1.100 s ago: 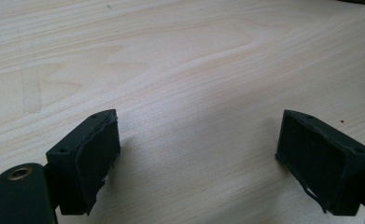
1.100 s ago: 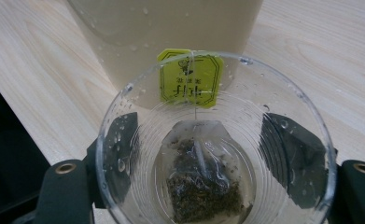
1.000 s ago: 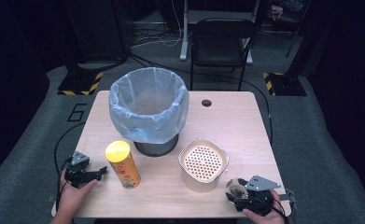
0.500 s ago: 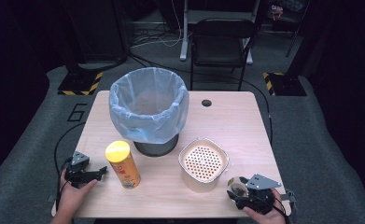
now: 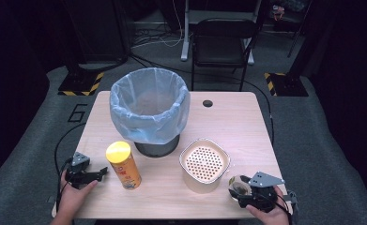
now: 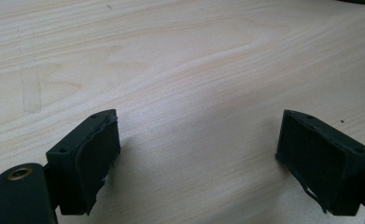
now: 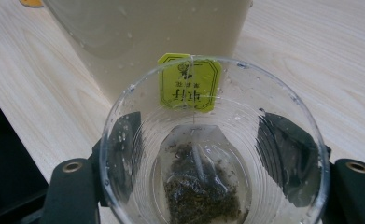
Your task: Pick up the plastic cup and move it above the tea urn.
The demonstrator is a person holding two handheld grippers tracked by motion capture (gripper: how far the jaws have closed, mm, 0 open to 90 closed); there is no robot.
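Note:
My right gripper (image 7: 213, 161) is shut on a clear plastic cup (image 7: 124, 140), with a jaw pressed to each side of its wall. A wet tea bag (image 7: 199, 186) lies in the cup, and its green tag (image 7: 189, 83) hangs over the far rim. In the high view the cup (image 5: 239, 185) and right gripper (image 5: 245, 194) sit at the table's front right, just beside a beige pot with a perforated insert (image 5: 204, 164). My left gripper (image 6: 199, 154) stands open over bare wood, nothing between its jaws. It lies at the front left (image 5: 100, 174), beside a yellow-lidded can (image 5: 123, 165).
A bin lined with a blue bag (image 5: 149, 110) stands behind the can and the pot. The beige pot's wall (image 7: 161, 28) rises right behind the cup. The wooden table (image 5: 237, 126) has a cable hole (image 5: 207, 103) near its back. A black chair (image 5: 223, 42) stands beyond it.
My right gripper with the cup has edged slightly left toward the beige pot. The left gripper has stayed where it was.

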